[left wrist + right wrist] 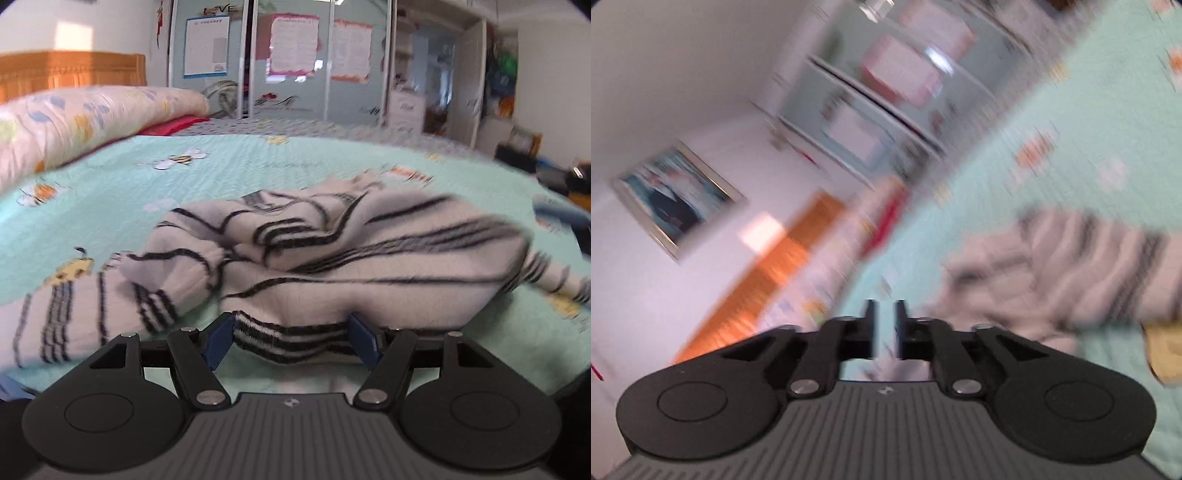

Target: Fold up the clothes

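We saw the striped sweater (332,251) lying bunched on the green bedspread (110,206). Its hem sat between our left gripper (291,339) fingers, spread wide. Our right gripper (885,328), beside the sweater, was narrow and held nothing.

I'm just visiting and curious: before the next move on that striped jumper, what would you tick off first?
1. White knitted jumper with black stripes lies on the mint-green quilted bedspread: ok.
2. Jumper spread flat for folding: not ok, it is bunched.
3. Left gripper has the jumper's striped hem between its blue pads: ok; whether they press on it: cannot tell.
4. Right gripper free, nothing between its narrowly parted fingers: ok.
5. Right wrist view sharp enough to aim by: not ok, blurred.
6. Rolled floral duvet lies apart from the jumper: ok.
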Demonstrator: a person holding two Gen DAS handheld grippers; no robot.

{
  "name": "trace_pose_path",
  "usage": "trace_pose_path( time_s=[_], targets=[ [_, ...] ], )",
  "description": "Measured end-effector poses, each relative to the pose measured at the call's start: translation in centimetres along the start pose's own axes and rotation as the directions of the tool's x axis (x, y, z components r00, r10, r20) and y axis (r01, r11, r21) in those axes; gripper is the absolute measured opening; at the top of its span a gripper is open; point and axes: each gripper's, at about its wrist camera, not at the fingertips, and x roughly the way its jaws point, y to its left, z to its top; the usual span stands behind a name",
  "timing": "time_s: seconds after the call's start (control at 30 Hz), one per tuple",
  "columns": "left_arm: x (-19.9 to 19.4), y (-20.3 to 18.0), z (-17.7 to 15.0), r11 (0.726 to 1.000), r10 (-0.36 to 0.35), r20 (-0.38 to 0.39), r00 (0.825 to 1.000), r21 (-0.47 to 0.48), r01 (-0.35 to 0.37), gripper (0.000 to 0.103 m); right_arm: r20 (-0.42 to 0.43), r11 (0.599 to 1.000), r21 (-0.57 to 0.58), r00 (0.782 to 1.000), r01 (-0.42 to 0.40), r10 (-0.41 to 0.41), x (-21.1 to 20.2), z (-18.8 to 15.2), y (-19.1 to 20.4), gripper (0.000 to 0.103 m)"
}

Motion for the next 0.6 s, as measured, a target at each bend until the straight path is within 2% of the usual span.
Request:
trace_pose_path(
  time_s=[0.03, 0.07, 0.1, 0.13, 0.17, 0.23, 0.3, 0.33, 0.37, 0.4, 0.47, 0.5, 0.53, 0.57, 0.6],
  targets=[
    [0.3, 0.0, -0.1, 1.0, 0.014, -0.02, 1.0, 0.014, -0.013, 0.07, -0.032, 0.999, 0.008, 0.998, 0.046, -0.046, 0.5, -0.9, -0.4, 0.044],
    [0.7, -0.1, -0.3, 0.999, 0.023, -0.04, 0.999, 0.026, -0.022, 0.07, -0.046, 0.995, 0.005, 0.993, 0.104, -0.104, 0.6, -1.6, -0.8, 0.049],
    [0.9, -0.1, -0.4, 0.999, 0.024, -0.054, 0.998, 0.028, -0.023, 0.07, -0.055, 0.986, 0.0, 0.985, 0.165, -0.165, 0.7, -2.2, -1.2, 0.054],
    [1.0, -0.1, -0.6, 0.999, 0.021, -0.06, 0.998, 0.026, -0.02, 0.07, -0.063, 0.974, -0.006, 0.972, 0.226, -0.226, 0.7, -2.8, -1.7, 0.054],
    [1.0, -0.1, -0.6, 1.0, 0.016, -0.062, 0.998, 0.026, -0.014, 0.07, -0.046, 0.966, -0.002, 0.965, 0.259, -0.258, 0.3, -2.8, -1.9, 0.054],
    [1.2, 0.1, -0.5, 1.0, 0.004, -0.074, 0.997, 0.02, -0.003, 0.07, 0.024, 0.956, 0.061, 0.957, 0.288, -0.289, -1.2, -1.8, -2.7, 0.062],
    [1.5, 0.5, -0.4, 1.0, -0.009, -0.09, 0.996, -0.005, 0.009, 0.072, 0.081, 0.926, 0.148, 0.929, 0.346, -0.36, -2.7, -0.7, -4.0, 0.071],
    [1.6, 0.6, -0.4, 1.0, -0.012, -0.095, 0.995, -0.017, 0.011, 0.073, 0.07, 0.9, 0.195, 0.909, 0.391, -0.41, -3.1, -0.3, -5.1, 0.075],
    [1.7, 0.7, -0.4, 0.999, -0.016, -0.099, 0.995, -0.029, 0.013, 0.074, 0.046, 0.865, 0.242, 0.886, 0.439, -0.462, -3.4, 0.0, -6.4, 0.075],
    [1.8, 0.7, -0.4, 0.999, -0.016, -0.102, 0.995, -0.036, 0.013, 0.075, 0.013, 0.839, 0.304, 0.879, 0.451, -0.477, -3.6, 0.2, -8.0, 0.074],
    [1.8, 0.5, -0.4, 0.999, -0.01, -0.103, 0.995, -0.032, 0.007, 0.075, 0.034, 0.815, 0.461, 0.911, 0.351, -0.412, -4.6, 0.2, -10.5, 0.074],
    [1.7, 0.4, -0.4, 1.0, -0.01, -0.103, 0.995, -0.03, 0.006, 0.075, 0.054, 0.796, 0.52, 0.918, 0.311, -0.394, -4.8, 0.4, -11.3, 0.074],
    [1.7, 0.3, -0.3, 1.0, -0.01, -0.104, 0.995, -0.029, 0.007, 0.075, 0.074, 0.783, 0.553, 0.919, 0.285, -0.387, -4.6, 0.8, -11.9, 0.068],
    [1.6, 0.3, -0.2, 1.0, -0.014, -0.105, 0.994, -0.029, 0.011, 0.075, 0.084, 0.785, 0.543, 0.911, 0.298, -0.404, -4.2, 1.7, -12.3, 0.06],
    [1.6, 0.2, -0.1, 0.999, -0.018, -0.105, 0.994, -0.029, 0.015, 0.075, 0.092, 0.791, 0.521, 0.9, 0.321, -0.426, -3.7, 2.7, -12.6, 0.04]
  ],
)
